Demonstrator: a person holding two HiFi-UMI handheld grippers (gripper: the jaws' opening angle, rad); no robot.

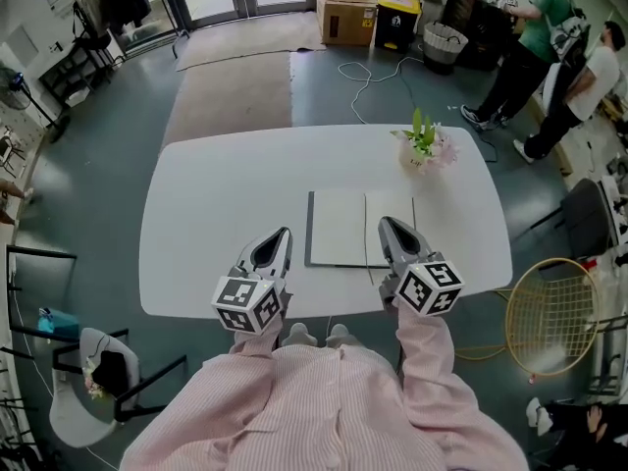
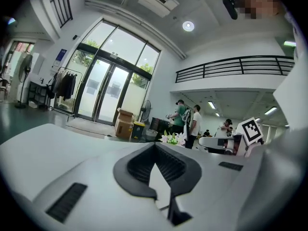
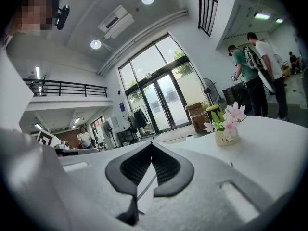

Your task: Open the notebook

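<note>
White paper shows on both sides of a centre fold, so the notebook [image 1: 339, 229] seems to lie spread open already on the table [image 1: 216, 194]. From the head view, though, I cannot rule out a loose sheet beside a closed cover.

The left gripper [image 1: 282, 234] hangs just left of the notebook and the right gripper [image 1: 386, 224] over its right-hand leaf. Both have their jaws pressed together on nothing (only tabletop shows behind the pads).

If a leaf does want turning, I would part the right jaws slightly and nip only the free outer edge. That edge then goes in an arc over the fold while the left gripper steadies the notebook's near-left corner against sliding.

Beyond the notebook's far right corner a small pot [image 1: 424, 155] holds pink flowers and green leaves. Farther beyond, off the table, stand shut cardboard boxes [image 1: 345, 8] and a mesh basket [image 1: 444, 42], contents unseen.
</note>
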